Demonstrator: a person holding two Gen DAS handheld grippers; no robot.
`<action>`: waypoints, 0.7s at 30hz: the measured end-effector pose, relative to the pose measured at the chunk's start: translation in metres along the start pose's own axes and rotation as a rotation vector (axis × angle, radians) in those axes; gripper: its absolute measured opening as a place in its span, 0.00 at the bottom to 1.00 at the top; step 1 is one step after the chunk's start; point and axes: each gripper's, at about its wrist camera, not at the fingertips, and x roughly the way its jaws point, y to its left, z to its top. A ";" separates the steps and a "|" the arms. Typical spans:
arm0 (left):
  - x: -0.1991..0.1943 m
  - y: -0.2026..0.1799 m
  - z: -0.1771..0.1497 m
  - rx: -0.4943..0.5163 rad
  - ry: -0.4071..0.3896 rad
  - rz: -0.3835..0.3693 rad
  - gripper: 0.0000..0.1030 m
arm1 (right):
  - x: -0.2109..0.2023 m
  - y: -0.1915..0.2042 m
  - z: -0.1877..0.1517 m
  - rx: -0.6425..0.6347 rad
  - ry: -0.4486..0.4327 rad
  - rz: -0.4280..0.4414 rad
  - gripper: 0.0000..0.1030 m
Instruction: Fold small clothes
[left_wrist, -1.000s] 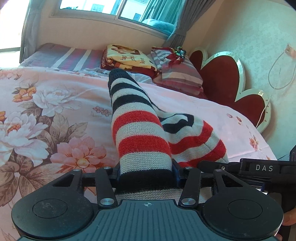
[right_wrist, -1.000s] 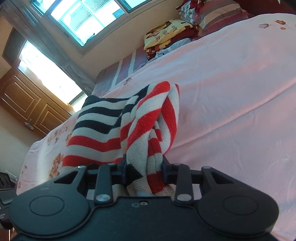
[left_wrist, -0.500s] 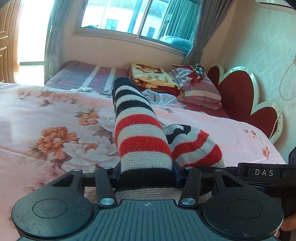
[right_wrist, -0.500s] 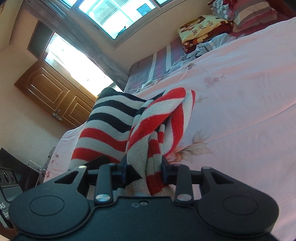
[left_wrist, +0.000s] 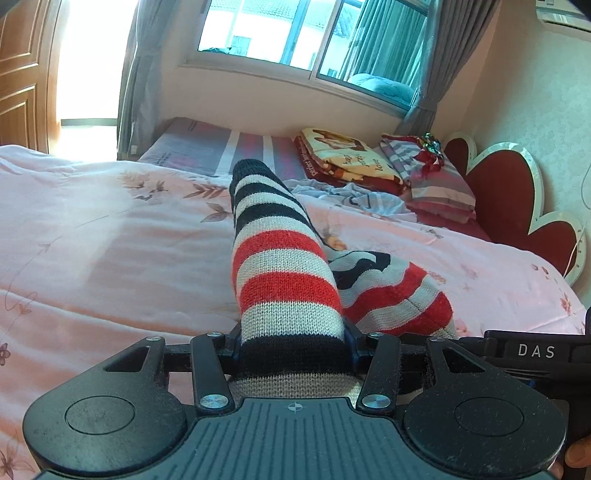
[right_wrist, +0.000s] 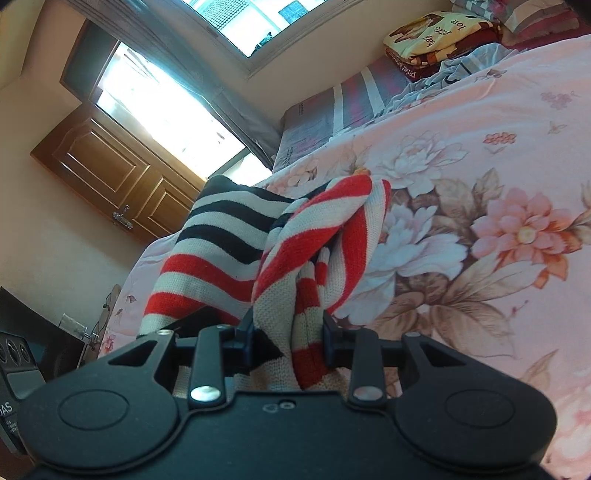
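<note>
Knitted in red, black and off-white stripes, the small garment (left_wrist: 284, 280) is off the floral bedspread (left_wrist: 110, 240), pinched at one end between the fingers of the left gripper (left_wrist: 293, 347) and at another part by the right gripper (right_wrist: 288, 332), whose jaws are clamped on a bunched, twisted wad of the same knit (right_wrist: 317, 236). Left view shows a tube of fabric running forward from the jaws, with a second striped fold beside it toward the right gripper's body (left_wrist: 535, 350); whether any of it touches the bed cannot be told. Judging from this, the step in hand is carrying and spreading the piece before laying it down. To do that well, I would draw the two grips apart until the twist on the right side opens, keep both ends level, then lower it onto a bare stretch of bedspread, well short of the folded blankets (left_wrist: 347, 158) near the headboard (left_wrist: 517, 199). Letting go too early risks a crumpled heap
</note>
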 end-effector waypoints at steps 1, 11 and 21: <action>0.005 0.011 -0.001 -0.004 0.003 -0.002 0.47 | 0.009 0.004 -0.003 -0.003 -0.001 -0.006 0.31; 0.039 0.069 -0.040 -0.054 0.007 0.052 0.76 | 0.062 -0.005 -0.024 0.001 0.025 -0.135 0.43; -0.014 0.045 -0.055 0.187 -0.041 0.031 0.76 | 0.010 0.072 -0.029 -0.251 -0.110 -0.230 0.33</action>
